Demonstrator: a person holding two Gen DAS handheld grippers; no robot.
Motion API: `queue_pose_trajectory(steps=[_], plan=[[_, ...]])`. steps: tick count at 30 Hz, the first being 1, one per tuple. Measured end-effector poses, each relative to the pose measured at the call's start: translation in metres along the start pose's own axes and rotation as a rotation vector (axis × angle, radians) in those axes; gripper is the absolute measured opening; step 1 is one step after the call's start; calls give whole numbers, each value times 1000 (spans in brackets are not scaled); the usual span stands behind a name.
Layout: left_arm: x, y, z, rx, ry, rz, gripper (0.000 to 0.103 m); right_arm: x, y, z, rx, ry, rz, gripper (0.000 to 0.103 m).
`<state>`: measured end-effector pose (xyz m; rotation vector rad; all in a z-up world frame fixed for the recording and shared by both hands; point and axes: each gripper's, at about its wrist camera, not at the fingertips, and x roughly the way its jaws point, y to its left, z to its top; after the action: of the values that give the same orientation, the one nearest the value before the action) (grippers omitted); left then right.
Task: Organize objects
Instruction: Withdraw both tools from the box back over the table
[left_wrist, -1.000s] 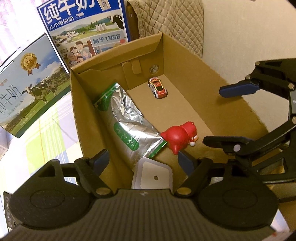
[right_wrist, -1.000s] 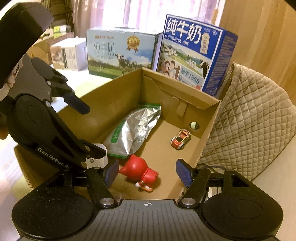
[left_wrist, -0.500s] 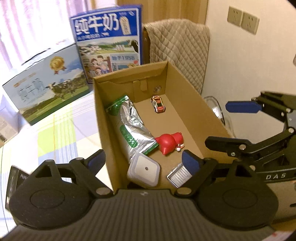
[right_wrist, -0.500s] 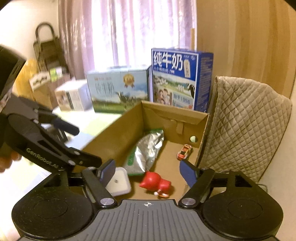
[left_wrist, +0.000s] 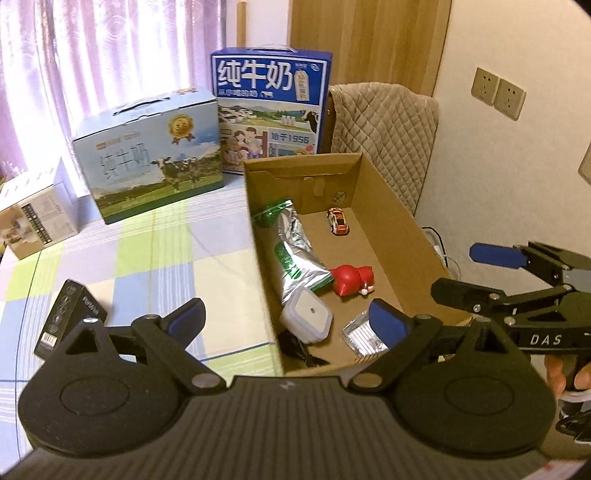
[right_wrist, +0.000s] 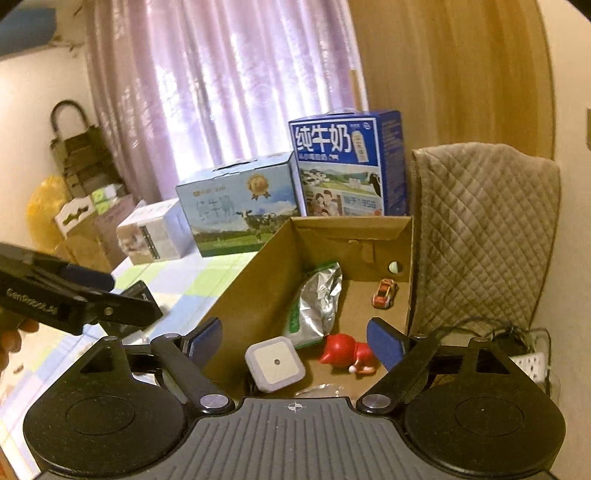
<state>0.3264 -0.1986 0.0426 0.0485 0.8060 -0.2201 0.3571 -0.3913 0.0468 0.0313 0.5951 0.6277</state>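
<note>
The bench (left_wrist: 129, 258), covered in a checked cloth of pale blue, green and cream, carries everything here. At its far edge, before a purple curtain (right_wrist: 229, 81), stand two milk cartons: a dark blue one (left_wrist: 269, 110) and, to its left, a pale blue one with a cow and gold medal (left_wrist: 147, 155); a smaller white box (left_wrist: 33, 218) sits further left. A quilted beige cover (right_wrist: 484, 229) drapes something just beside the open cardboard box (left_wrist: 388, 206), which lies at the right of the bench with its near end toward the cameras.

Inside the box, a crumpled silver-and-green foil pouch (left_wrist: 295, 251) lies along the left wall. Near its lower end rests a white square lidded container (left_wrist: 306, 317), and just to the right a red toy figure (left_wrist: 351, 280) lies on its side. A clear packet with silver contents (left_wrist: 360, 336) sits at the near end, partly hidden by a blue fingertip. A small red-and-white toy car (left_wrist: 338, 221) stands alone near the far wall. A black carton (left_wrist: 70, 317) lies on the cloth outside the box, to the left.

The left tongs (left_wrist: 284, 321) hover above the box's near left wall, spread wide and holding nothing. The right tongs (right_wrist: 295, 341) hover over the near end of the box, likewise spread and empty.
</note>
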Motion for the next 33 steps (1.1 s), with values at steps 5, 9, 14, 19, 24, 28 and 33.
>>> queue_pose_trajectory(steps=[5,9,14,19,24,28,33], plan=[[-17,27,-16,-38,-15,3,95,-8,23,-10,40,2,-20,83],[-27,50,-29,-54,-12,-1,95,-8,46,-16,48,15,-37,83],[-44,79,-49,-78,-16,-8,95,-3,79,-25,48,42,-38,83],[-59,111,-72,-105,-9,2,95,6,116,-34,36,72,-6,83],[-66,149,-100,-158,28,26,95,26,156,-45,10,121,37,83],[-73,175,-119,-193,48,42,95,42,183,-56,-6,161,66,83],[-79,204,-138,-229,70,72,95,63,212,-71,-15,212,94,83]])
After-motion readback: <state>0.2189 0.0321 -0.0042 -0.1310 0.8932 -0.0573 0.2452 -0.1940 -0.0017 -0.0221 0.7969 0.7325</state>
